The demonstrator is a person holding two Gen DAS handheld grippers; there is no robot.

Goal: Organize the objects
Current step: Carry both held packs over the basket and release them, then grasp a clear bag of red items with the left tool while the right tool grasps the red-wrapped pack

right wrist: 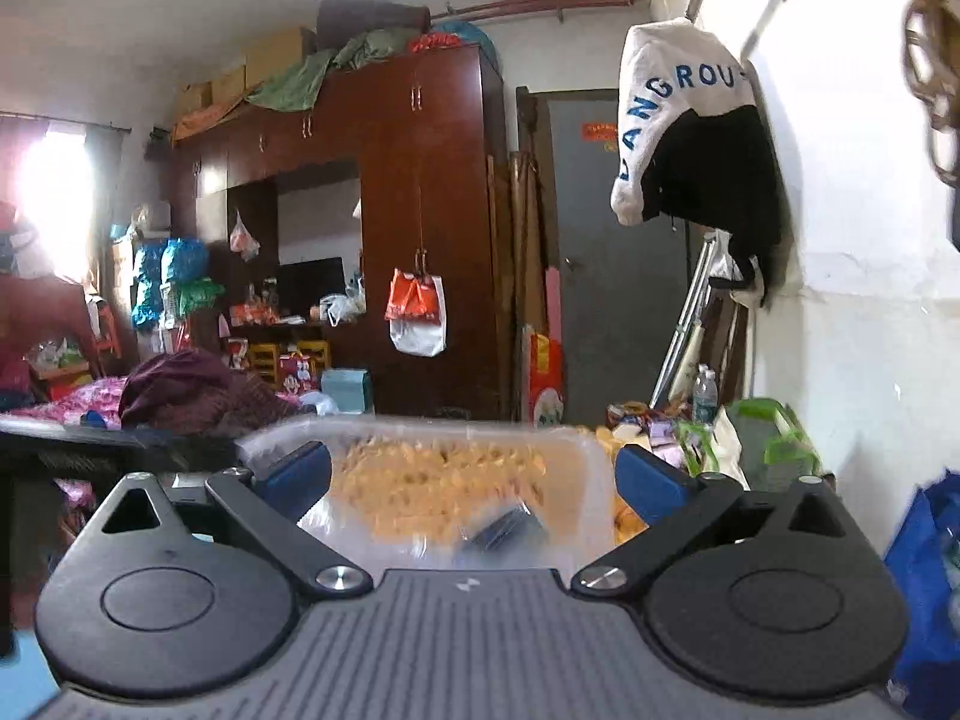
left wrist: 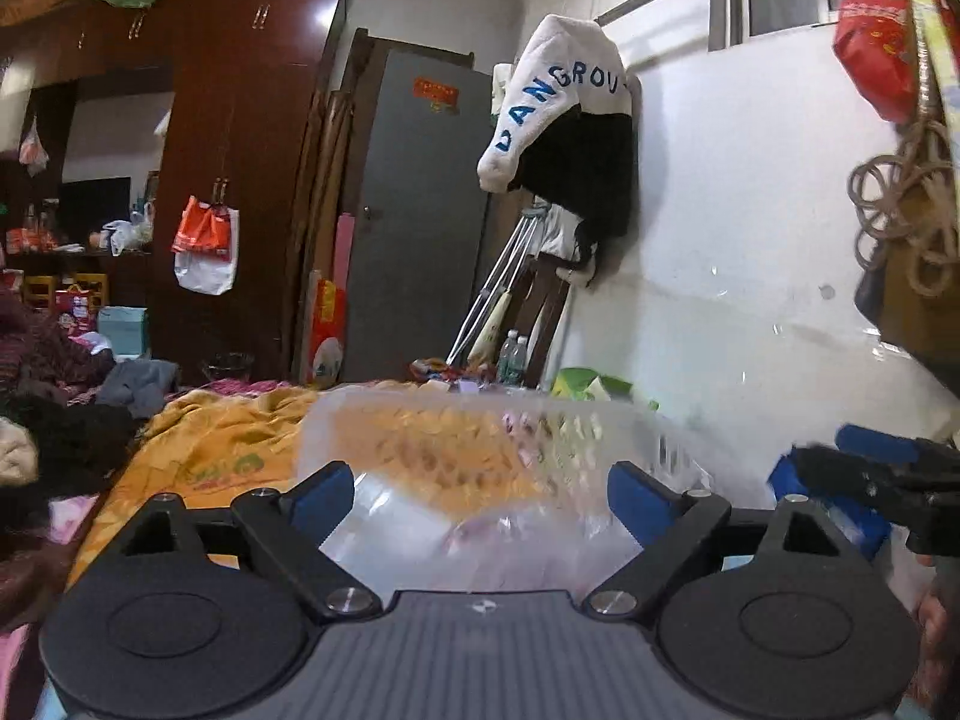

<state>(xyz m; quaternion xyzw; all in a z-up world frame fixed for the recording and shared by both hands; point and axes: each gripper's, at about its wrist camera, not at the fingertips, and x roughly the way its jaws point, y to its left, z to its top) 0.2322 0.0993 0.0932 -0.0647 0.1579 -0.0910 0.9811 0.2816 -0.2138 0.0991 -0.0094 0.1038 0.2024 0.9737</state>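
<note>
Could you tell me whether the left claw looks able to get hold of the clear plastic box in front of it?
Probably yes: the left claw is open, the clear plastic box sits right between its fingers, and nothing lies between them. The box is blurred, so contact is unclear.

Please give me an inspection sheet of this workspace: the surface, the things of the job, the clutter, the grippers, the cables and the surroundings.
Surface: orange quilt on a bed, wrinkled.
Job's things: clear plastic box, blurred, lying between the fingers of both grippers; whether either one touches it cannot be told.
Clutter: dark clothes on the bed; water bottles and a green bag by the wall.
Grippers: left gripper open; right gripper open.
Cables: nothing seen; only a coiled rope hanging at the right.
Surroundings: brown wardrobe, grey door, white and black garment hanging on the wall, crutches.
</note>
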